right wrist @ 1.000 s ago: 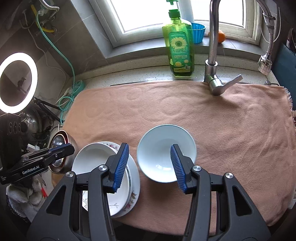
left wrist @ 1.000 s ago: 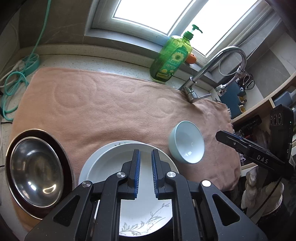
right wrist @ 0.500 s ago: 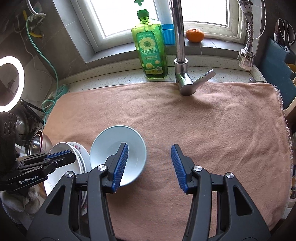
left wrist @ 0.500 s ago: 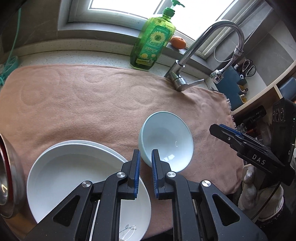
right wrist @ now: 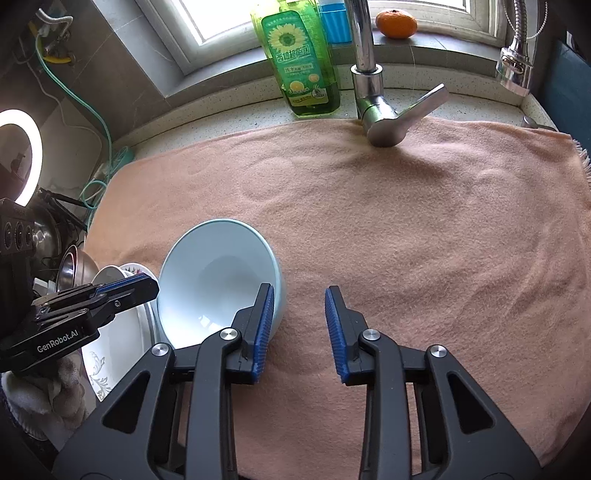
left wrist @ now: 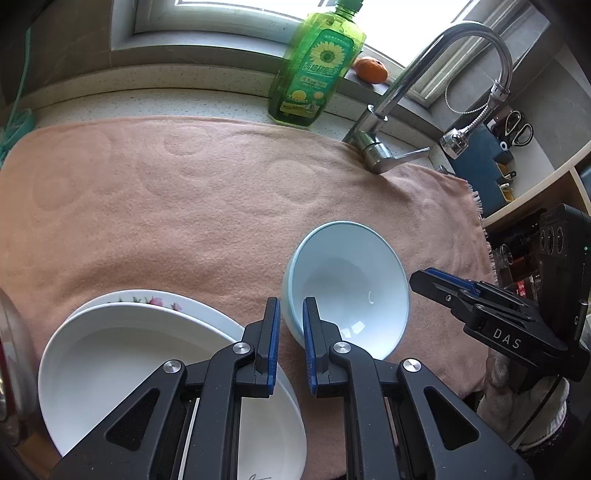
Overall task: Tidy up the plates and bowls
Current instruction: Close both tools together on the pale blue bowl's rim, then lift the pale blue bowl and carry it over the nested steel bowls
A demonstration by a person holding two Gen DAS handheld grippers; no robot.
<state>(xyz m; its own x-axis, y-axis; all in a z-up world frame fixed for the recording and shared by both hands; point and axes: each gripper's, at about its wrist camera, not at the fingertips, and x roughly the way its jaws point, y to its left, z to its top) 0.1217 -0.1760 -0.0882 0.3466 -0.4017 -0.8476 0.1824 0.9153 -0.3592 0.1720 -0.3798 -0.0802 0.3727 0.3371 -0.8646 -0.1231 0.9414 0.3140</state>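
A pale blue bowl (left wrist: 347,284) sits tilted on the tan towel (left wrist: 184,206); it also shows in the right wrist view (right wrist: 218,280). My left gripper (left wrist: 290,328) has its jaws nearly closed with the bowl's near-left rim between the fingertips; whether the pads touch it is unclear. A white deep plate (left wrist: 147,373) is stacked on a floral plate (left wrist: 155,299) left of the bowl. My right gripper (right wrist: 299,321) is open, its left finger (right wrist: 264,325) at the bowl's right wall. The plate stack (right wrist: 114,350) lies behind the left gripper there.
A steel bowl in a dark dish (right wrist: 75,269) stands at the far left. A green soap bottle (left wrist: 317,66), a faucet (left wrist: 384,147) and an orange (right wrist: 397,23) are at the back by the window. A ring light (right wrist: 18,155) is at left.
Both grippers have shifted right and closer to the towel. My left gripper moved from over the white plate to the blue bowl's rim. The bowl now sits tilted.
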